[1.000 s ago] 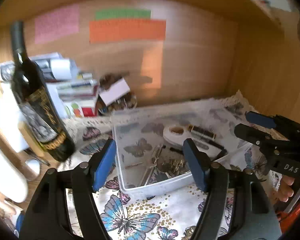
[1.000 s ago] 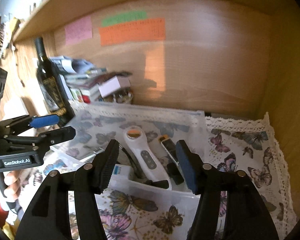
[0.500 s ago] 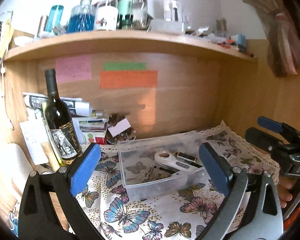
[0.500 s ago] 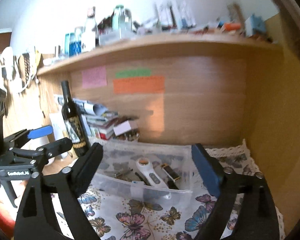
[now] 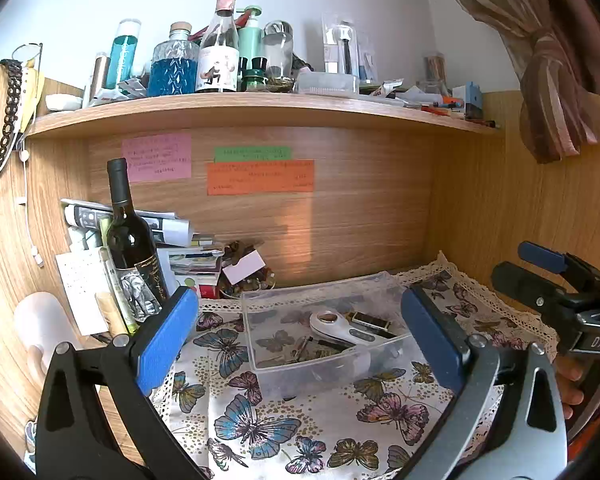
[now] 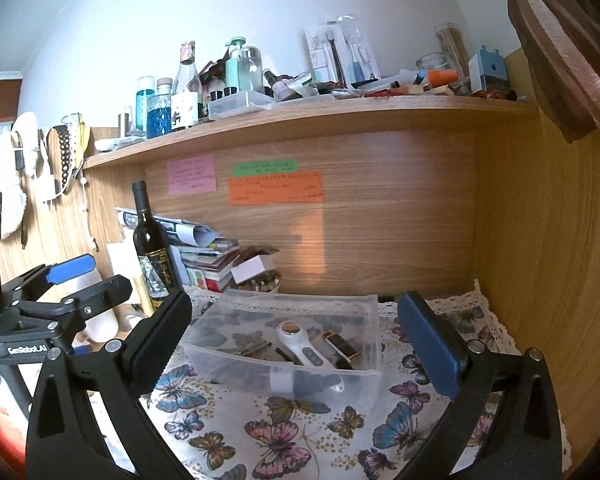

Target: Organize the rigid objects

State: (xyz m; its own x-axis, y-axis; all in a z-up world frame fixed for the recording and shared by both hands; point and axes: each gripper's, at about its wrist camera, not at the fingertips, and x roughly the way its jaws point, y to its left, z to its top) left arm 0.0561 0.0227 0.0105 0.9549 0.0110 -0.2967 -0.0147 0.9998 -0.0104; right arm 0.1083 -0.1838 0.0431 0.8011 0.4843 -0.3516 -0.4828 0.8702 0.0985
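A clear plastic bin (image 5: 284,376) (image 6: 364,380) sits on the butterfly cloth in the desk alcove. It holds a white handheld device (image 5: 340,328) (image 6: 300,344), a black-and-gold lighter-like piece (image 5: 370,320) (image 6: 340,346) and several small dark items. My left gripper (image 5: 300,340) is open and empty, held back above the cloth in front of the bin. My right gripper (image 6: 296,344) is open and empty, also in front of the bin. Each gripper shows at the edge of the other's view.
A dark wine bottle (image 5: 130,240) (image 6: 150,252) stands left of the bin, with stacked papers and books (image 5: 188,256) behind it. A bowl of small items (image 5: 246,280) sits behind the bin. A cluttered shelf (image 5: 260,108) hangs overhead. Wooden walls close in behind and on the right.
Both grippers have pulled back and up from the bin and opened wider. The view now takes in the shelf above. The bin's contents have not moved.
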